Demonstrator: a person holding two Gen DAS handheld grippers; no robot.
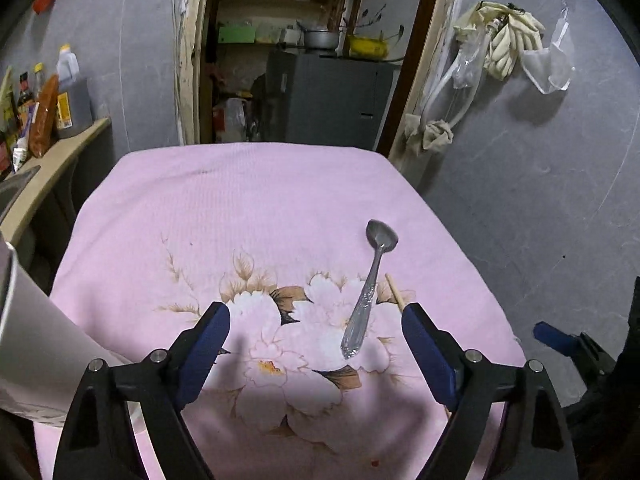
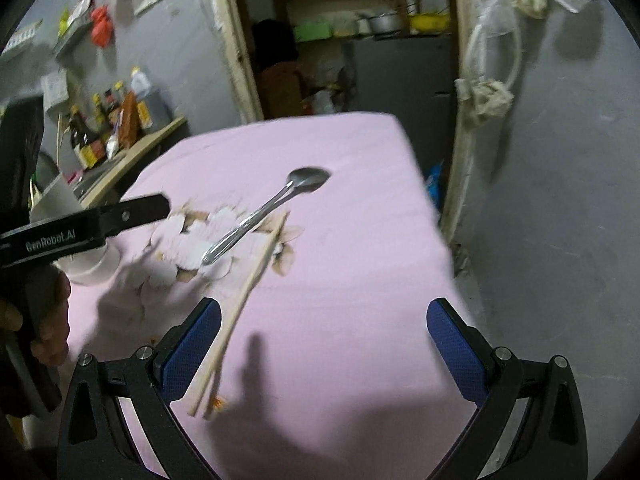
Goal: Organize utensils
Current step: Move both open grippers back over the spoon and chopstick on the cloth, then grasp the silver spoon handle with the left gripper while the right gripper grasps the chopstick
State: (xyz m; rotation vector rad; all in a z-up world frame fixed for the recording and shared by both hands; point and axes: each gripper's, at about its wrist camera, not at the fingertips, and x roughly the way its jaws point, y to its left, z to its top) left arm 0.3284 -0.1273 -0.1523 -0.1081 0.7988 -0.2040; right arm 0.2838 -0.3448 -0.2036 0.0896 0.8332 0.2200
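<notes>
Left gripper stands wide apart above the pink cloth, nothing between its pads. Right gripper likewise spread, empty. The metal spoon lies on the floral print; wooden chopsticks lie just beside it. A white cup stands at the cloth's left.

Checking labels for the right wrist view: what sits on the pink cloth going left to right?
White cup → spoon → chopsticks. The spoon's bowl reaches further right than the chopstick tips, but its handle end lies left of them. All rest on the pink floral cloth.
</notes>
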